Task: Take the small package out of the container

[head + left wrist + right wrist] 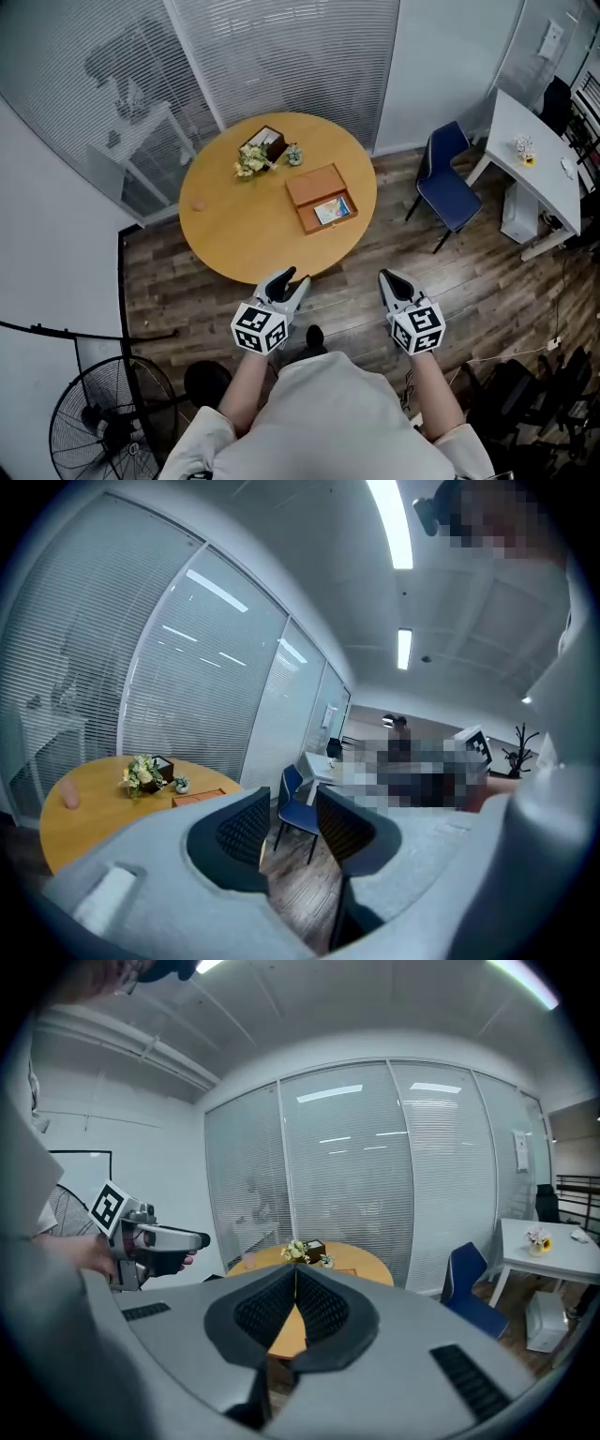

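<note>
From where I stand, the person faces a round table (pixel 234 234) of pale wood, both tools held low and short of its six o'clock rim. The left gripper (pixel 292 281) has its jaws spread with only air and floor between them. The right gripper (pixel 391 279), off toward five o'clock, has its jaws pressed together at the tips and carries nothing.

The container (pixel 309 184), a flat wooden box with its lid laid open, sits at about three o'clock from the table's centre. The small package (pixel 333 210) lies inside it, in the half toward five o'clock, well apart from both grippers.

A bunch of flowers (pixel 250 161) stands at eleven o'clock on the tabletop. A blue chair (pixel 448 183) waits off the table at three o'clock, a white desk (pixel 534 150) beyond it, and a fan (pixel 103 422) stands at seven o'clock.
</note>
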A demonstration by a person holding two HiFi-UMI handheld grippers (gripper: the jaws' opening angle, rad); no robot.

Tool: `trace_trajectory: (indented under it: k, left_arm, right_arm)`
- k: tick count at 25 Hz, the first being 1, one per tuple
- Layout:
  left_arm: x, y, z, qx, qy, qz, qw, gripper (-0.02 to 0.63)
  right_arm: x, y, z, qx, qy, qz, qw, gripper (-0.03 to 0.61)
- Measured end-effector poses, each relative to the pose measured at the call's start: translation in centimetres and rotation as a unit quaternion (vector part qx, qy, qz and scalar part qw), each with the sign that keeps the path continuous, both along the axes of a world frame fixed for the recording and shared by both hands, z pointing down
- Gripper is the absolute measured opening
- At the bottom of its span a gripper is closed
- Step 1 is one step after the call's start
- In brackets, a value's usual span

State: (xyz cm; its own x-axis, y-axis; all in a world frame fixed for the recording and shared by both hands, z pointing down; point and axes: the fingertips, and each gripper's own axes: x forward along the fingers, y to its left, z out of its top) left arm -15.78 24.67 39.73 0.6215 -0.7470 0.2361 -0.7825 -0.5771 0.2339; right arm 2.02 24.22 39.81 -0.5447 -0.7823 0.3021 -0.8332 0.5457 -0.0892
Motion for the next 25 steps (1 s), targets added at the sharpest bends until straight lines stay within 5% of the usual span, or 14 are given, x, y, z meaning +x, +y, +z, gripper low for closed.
trace_trajectory:
  k: [13,25]
  left_arm:
    - [-2.9,-9.5,1.2,-0.015,0.008,0.054,0.9984,0.152]
    - [-2.1,-14.5,3.5,-0.054,0.008,0.035,0.9979,0.152]
  right_arm:
    - [-3.6,-8.7,0.9,-0.011,0.013,0.039,0.999,0.003]
    - [-2.5,-14.6,2.8,-0.036,0.027,0.016,0.999,0.003]
